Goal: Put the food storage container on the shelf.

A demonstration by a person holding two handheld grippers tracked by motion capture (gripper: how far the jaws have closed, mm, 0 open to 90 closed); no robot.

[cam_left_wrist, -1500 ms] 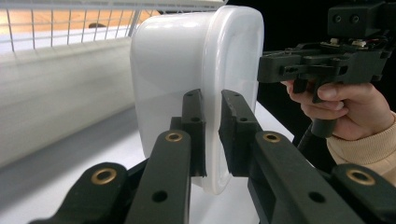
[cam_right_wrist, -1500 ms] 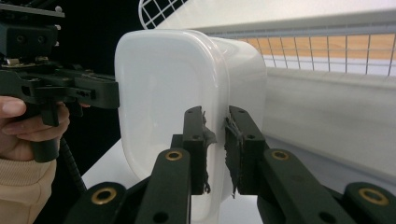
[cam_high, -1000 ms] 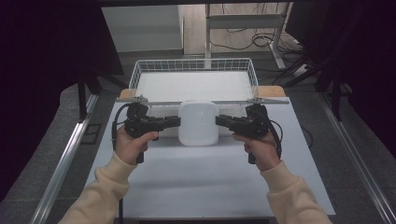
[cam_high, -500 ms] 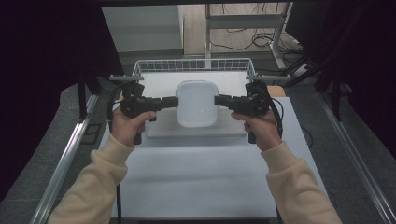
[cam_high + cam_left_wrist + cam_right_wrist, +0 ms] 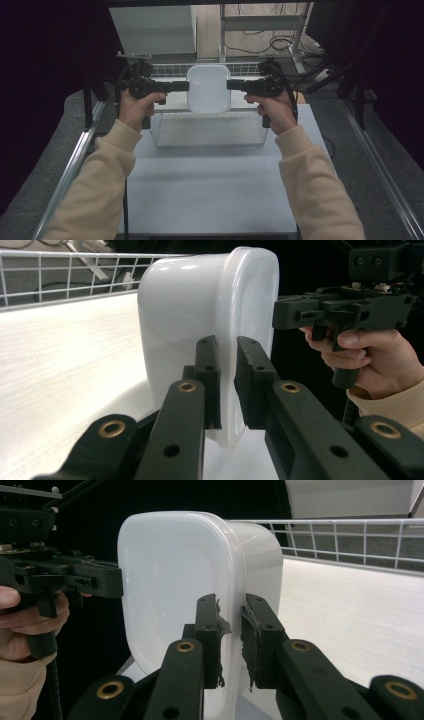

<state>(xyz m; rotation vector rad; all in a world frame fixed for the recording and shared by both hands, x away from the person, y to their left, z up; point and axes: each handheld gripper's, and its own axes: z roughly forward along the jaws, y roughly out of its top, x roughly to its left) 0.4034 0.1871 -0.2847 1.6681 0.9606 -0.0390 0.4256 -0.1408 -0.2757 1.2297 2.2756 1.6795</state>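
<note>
Dim, dark edges — soft glare on tabletop (image 5: 210,175), perhaps slightly blurred.

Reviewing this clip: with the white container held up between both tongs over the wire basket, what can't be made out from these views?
- High view: part of the wire basket floor, hidden behind the white container.
- Left gripper view: the container's rim where the left tongs pinch it, covered by the jaws.
- Right gripper view: the same under the right tongs; the worn pads blur the contact.
- All views: the container's far underside.
</note>
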